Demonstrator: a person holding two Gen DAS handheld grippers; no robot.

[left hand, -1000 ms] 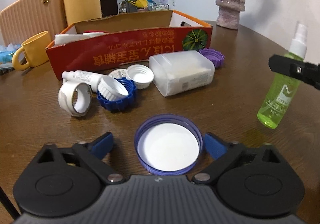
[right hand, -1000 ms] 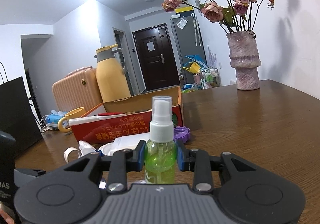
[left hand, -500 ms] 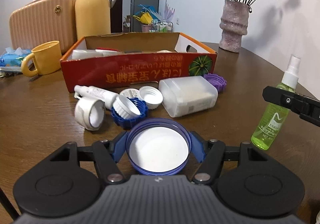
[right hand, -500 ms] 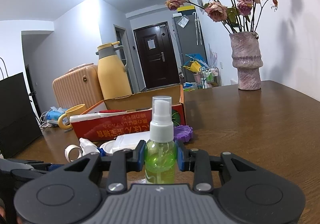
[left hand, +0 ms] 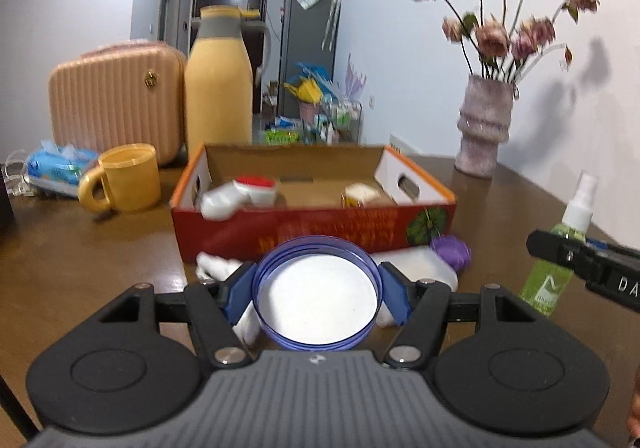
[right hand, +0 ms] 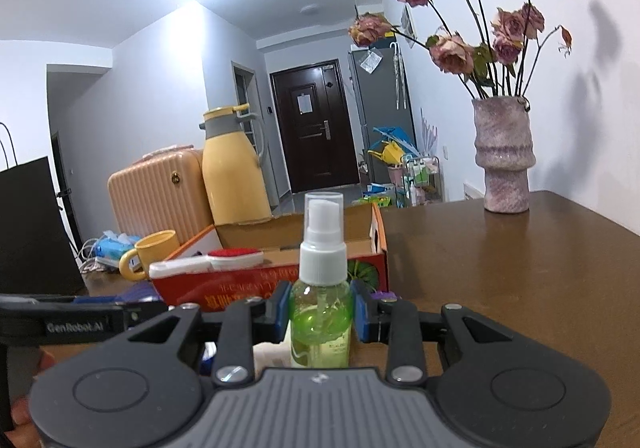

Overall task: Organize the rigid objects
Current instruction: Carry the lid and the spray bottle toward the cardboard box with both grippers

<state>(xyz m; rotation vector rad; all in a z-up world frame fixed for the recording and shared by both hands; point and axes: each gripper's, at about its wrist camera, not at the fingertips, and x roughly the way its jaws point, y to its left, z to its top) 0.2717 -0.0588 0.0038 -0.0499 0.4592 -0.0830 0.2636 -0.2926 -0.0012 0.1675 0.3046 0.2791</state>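
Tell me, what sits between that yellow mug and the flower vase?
In the left wrist view, the red cardboard box sits between the yellow mug and the vase, holding a few items.

A pale pink vase (right hand: 503, 159) of dried roses (right hand: 468, 27) stands on the brown surface (right hand: 500, 248) near the wall. At the far left sit a yellow mug (left hand: 126, 177), a tall yellow jug (left hand: 219, 87), a ribbed peach case (left hand: 114, 99) and a blue tissue pack (left hand: 56, 165).
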